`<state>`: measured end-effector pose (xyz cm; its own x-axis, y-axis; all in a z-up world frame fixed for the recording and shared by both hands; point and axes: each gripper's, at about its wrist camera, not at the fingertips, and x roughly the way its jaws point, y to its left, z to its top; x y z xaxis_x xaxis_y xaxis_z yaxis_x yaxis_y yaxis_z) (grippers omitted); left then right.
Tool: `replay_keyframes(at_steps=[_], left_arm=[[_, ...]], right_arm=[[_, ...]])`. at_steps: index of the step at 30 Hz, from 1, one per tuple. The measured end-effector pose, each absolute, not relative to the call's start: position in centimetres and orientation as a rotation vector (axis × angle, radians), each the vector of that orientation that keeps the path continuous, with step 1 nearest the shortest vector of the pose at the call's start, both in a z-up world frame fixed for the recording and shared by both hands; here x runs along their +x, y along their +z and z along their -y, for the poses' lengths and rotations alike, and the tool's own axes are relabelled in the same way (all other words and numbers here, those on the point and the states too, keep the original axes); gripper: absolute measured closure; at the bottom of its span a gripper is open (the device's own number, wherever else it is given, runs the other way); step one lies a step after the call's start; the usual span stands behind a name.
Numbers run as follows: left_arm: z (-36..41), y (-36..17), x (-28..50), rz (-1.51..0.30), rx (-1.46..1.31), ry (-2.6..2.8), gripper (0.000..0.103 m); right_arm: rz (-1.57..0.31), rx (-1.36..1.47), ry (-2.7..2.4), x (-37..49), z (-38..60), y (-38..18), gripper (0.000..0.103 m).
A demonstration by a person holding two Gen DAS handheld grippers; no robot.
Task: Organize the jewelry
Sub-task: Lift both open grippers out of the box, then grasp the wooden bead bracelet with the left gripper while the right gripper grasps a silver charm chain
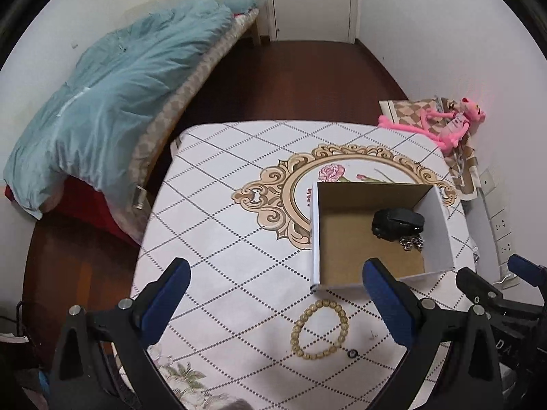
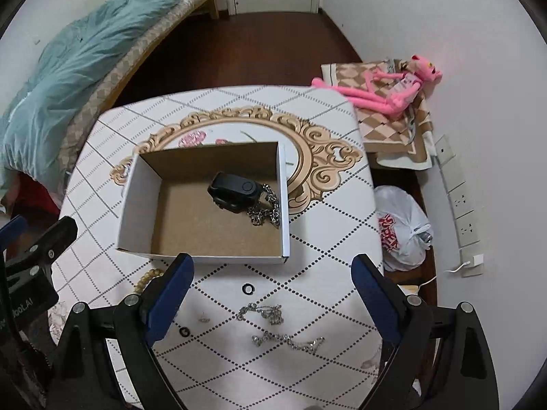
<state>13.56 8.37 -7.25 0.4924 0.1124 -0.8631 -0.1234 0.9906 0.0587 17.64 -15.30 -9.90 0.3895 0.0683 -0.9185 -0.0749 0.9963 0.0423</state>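
Between spread right fingers (image 2: 372, 294) lie chains (image 2: 263, 312).

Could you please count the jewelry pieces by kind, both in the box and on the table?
Chains: 3, one in the box, two on the table
Bead bracelets: 1
Black watches: 1
Small dark rings: 2
Total: 7

White plastered walls (image 1: 427, 34), dark brown wooden floor (image 1: 290, 82), white panelled door (image 1: 311, 0). Low bed (image 1: 191, 78) under rumpled pale blue quilt (image 1: 112, 92) along left wall.
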Motion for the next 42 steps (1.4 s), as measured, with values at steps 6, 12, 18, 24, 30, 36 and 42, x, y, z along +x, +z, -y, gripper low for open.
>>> replay_keyframes(at_steps=[6, 12, 18, 24, 30, 36, 42], left_arm=[[-8.5, -4.5, 11.0, -0.991, -0.018, 0.134, 0.0], [-8.9, -3.1, 9.2, -0.969, -0.028, 0.139, 0.0], [-9.9, -5.0, 7.9, -0.975, -0.039, 0.165, 0.0], [-10.4, -11.3, 8.2, -1.087, -0.012, 0.163, 0.001], [-10.4, -17.6, 9.3, -1.209, -0.022, 0.111, 0.001], [-9.5, -20.9, 10.5, -1.276, -0.044, 0.032, 0.017], [-8.6, -21.4, 11.0, -1.269, -0.034, 0.008, 0.07]], right_arm=[[-1.086, 0.005, 0.075, 15.0, 15.8, -6.3, 0.009], [-1.04, 0.042, 0.09, 12.9, 16.3, -3.9, 0.009], [-1.056, 0.094, 0.082, 11.2, 17.0, -5.2, 0.008], [-1.156, 0.155, 0.033, 10.7, 18.8, -11.5, 0.008], [-1.252, 0.233, 0.01, 10.4, 20.5, -18.6, 0.01], [-1.254, 0.231, 0.012, 11.0, 20.1, -21.6, 0.025], [-1.235, 0.191, 0.04, 11.9, 18.9, -22.3, 0.029]])
